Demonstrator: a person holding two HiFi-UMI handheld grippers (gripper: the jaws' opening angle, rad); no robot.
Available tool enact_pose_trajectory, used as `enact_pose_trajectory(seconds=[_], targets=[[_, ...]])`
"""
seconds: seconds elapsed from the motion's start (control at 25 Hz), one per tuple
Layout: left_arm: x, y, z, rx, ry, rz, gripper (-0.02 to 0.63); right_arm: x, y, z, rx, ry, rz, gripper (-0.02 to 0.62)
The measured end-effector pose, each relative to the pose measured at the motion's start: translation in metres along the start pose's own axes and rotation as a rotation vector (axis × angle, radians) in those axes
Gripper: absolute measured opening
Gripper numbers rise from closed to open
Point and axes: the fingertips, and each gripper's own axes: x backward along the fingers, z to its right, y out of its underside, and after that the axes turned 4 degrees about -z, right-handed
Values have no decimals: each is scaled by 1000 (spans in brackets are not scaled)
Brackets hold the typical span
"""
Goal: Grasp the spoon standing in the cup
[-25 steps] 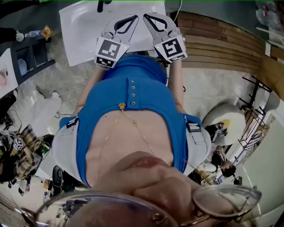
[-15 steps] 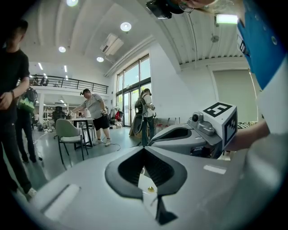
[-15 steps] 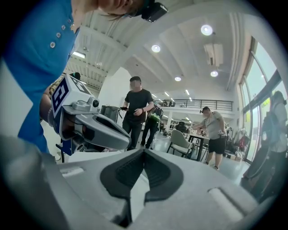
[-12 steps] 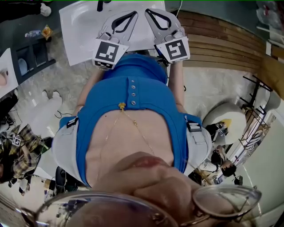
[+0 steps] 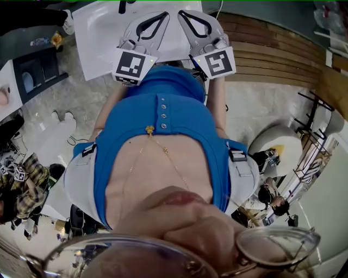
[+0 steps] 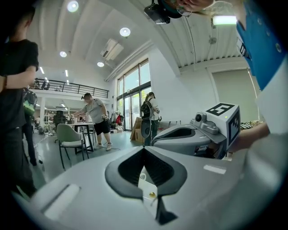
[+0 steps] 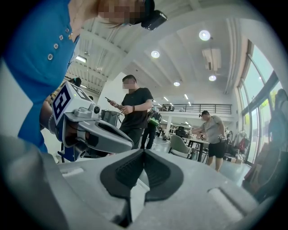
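At the far left of the head view a dark shelf unit (image 5: 32,70) stands on the pale floor, and next to it a white table (image 5: 98,32) runs along the top edge. The person in the blue shirt (image 5: 163,125) holds both tools out over the near edge of that table, side by side and close to the body.

The left gripper (image 5: 165,15) has its jaws pressed together. In its own view the dark pads meet at the tips with only an empty hollow behind them, so it pinches nothing. Its marker cube (image 5: 130,66) faces up towards the head camera. Just beside it, the right gripper (image 5: 181,13) is likewise closed tip to tip and empty, with its own marker cube (image 5: 216,61) turned upward.

Both point roughly level across the room. This looks like a ready stance rather than a reach, since their views show only a chair (image 6: 72,137) and people standing far off. Wooden boards (image 5: 272,49) lie to the right of the table.

No view shows the spoon or the cup, so I cannot say where they stand, and the grasp has not begun.
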Motion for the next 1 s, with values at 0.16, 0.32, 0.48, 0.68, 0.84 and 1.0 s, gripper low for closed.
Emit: enact_pose_trajectory(seconds=[0.16, 0.32, 0.48, 0.68, 0.84, 1.0], targets=[[0, 0, 0, -4, -4, -6, 0, 2, -2, -1, -8, -8, 8, 3], [0, 2, 0, -4, -4, -11, 0, 1, -1, -3, -1, -21, 2, 3], [0, 3, -1, -7, -6, -15, 0, 1, 0, -5, -4, -22, -4, 3], [-2, 4, -1, -6, -12, -28, 0, 3, -1, -4, -1, -24, -8, 3], [-1, 4, -1, -5, -6, -26, 0, 3, 0, -5, -1, -24, -17, 3], [-1, 6, 0, -5, -4, -26, 0, 2, 1, -7, 3, -28, -17, 3]])
